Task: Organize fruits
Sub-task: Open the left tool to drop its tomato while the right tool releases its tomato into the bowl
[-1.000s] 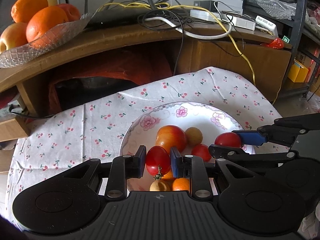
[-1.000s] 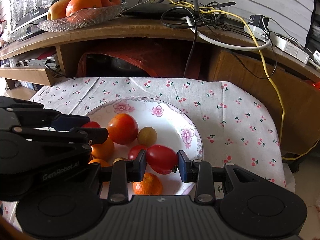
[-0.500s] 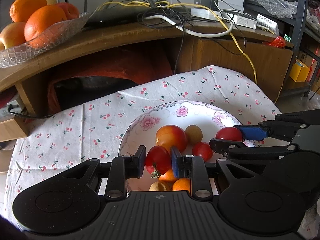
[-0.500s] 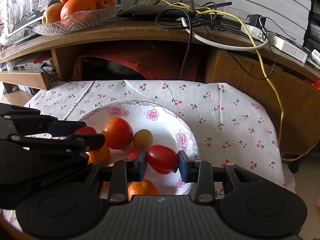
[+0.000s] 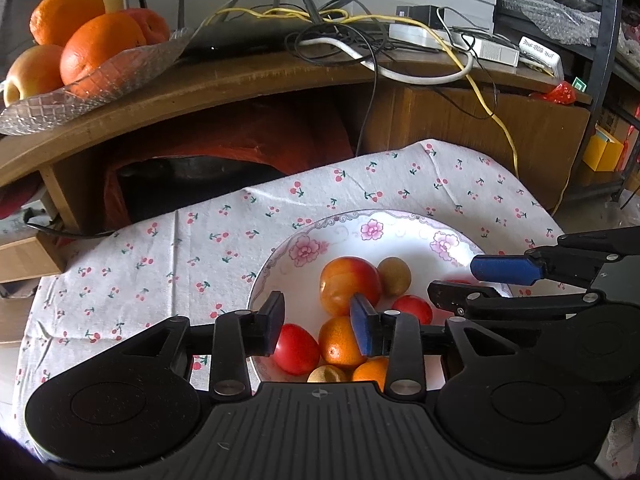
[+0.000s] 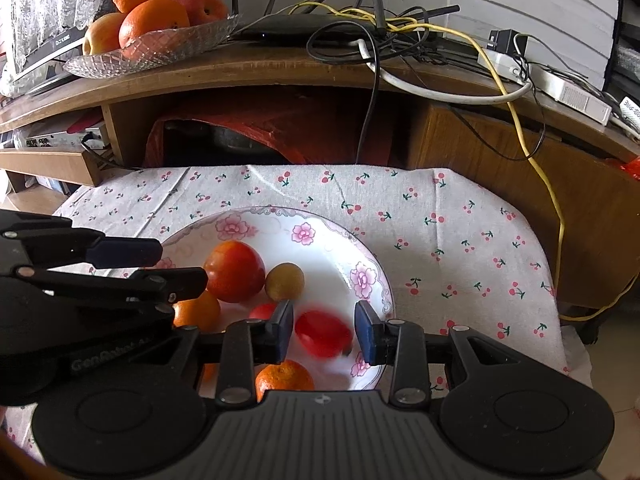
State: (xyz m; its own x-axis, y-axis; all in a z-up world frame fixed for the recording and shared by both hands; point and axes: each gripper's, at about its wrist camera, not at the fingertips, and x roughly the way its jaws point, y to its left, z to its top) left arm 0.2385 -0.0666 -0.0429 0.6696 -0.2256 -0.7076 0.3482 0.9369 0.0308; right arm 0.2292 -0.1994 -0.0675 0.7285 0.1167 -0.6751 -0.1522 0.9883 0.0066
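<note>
A white flowered plate (image 5: 400,224) (image 6: 360,256) on the cherry-print cloth holds several small fruits. My left gripper (image 5: 318,320) is open above the plate's near left. Below it a red tomato (image 5: 297,348) lies on the plate beside a small orange (image 5: 340,342). My right gripper (image 6: 324,326) is open too. A blurred red tomato (image 6: 323,333) sits between and below its pads, free of them. A large red-orange fruit (image 5: 349,285) (image 6: 234,271) and an olive-yellow one (image 5: 394,276) (image 6: 284,281) lie farther back. Another mandarin (image 6: 283,378) rests at the plate's near rim.
A glass dish (image 5: 92,80) (image 6: 160,46) of oranges and apples stands on the wooden shelf (image 5: 280,80) behind the table. Tangled cables and a router (image 6: 304,30) lie on that shelf. The cloth (image 6: 460,248) is bare to the right of the plate.
Both grippers have opened and let go of their red tomatoes, which dropped onto the plate. The right one's tomato is blurred, still moving. Both views have shifted slightly back.
</note>
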